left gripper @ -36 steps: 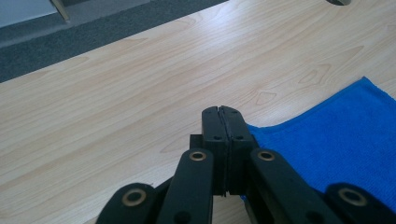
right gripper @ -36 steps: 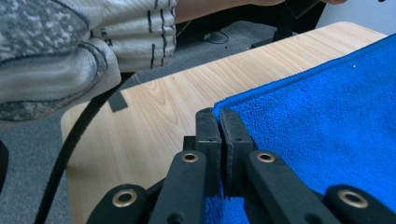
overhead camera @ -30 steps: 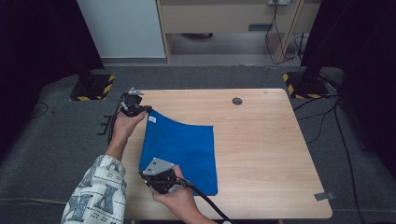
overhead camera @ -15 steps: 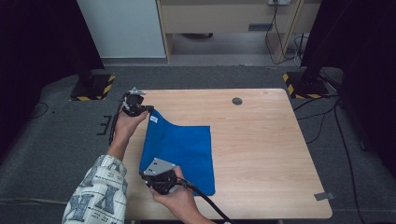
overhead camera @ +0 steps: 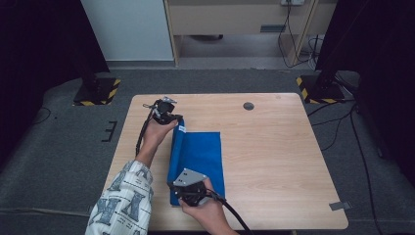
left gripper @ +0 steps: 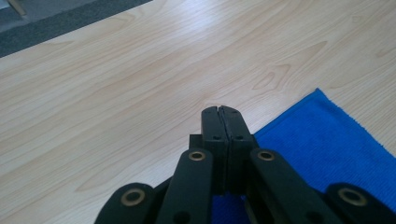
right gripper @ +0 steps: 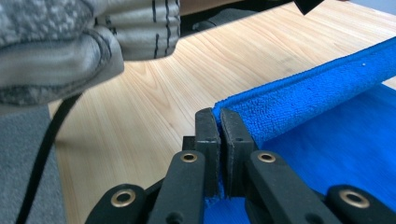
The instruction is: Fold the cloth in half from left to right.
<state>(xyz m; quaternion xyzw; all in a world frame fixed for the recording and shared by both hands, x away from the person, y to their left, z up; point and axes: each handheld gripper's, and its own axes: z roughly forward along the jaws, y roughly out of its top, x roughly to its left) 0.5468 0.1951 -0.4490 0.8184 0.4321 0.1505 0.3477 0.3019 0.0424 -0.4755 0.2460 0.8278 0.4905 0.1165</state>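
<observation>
A person sits at the near edge of a pale wooden tabletop (overhead camera: 274, 147), holding a two-jaw tool in each hand. Nearest the viewer, the right tool (overhead camera: 188, 188) sits at the near left corner of a blue cloth (overhead camera: 203, 156). In the right gripper view its jaws are almost together, pinching the raised edge of the cloth between them. A patterned sleeve (overhead camera: 125, 200) runs up from the bottom left to the left hand (overhead camera: 155, 133). That hand carries the left tool (overhead camera: 169, 115) at the far left corner of the cloth. In the left gripper view its jaws are pressed fully together, with blue fabric visible beneath them, so it appears to grip that corner.

The cloth lies left of centre on the tabletop, its left edge lifted and curled over toward the right. This looks like a fold in progress. The next move likely calls for carrying both corners across together and laying them on the right edge. Farther back, a small dark disc (overhead camera: 248, 105) rests near the far edge.
</observation>
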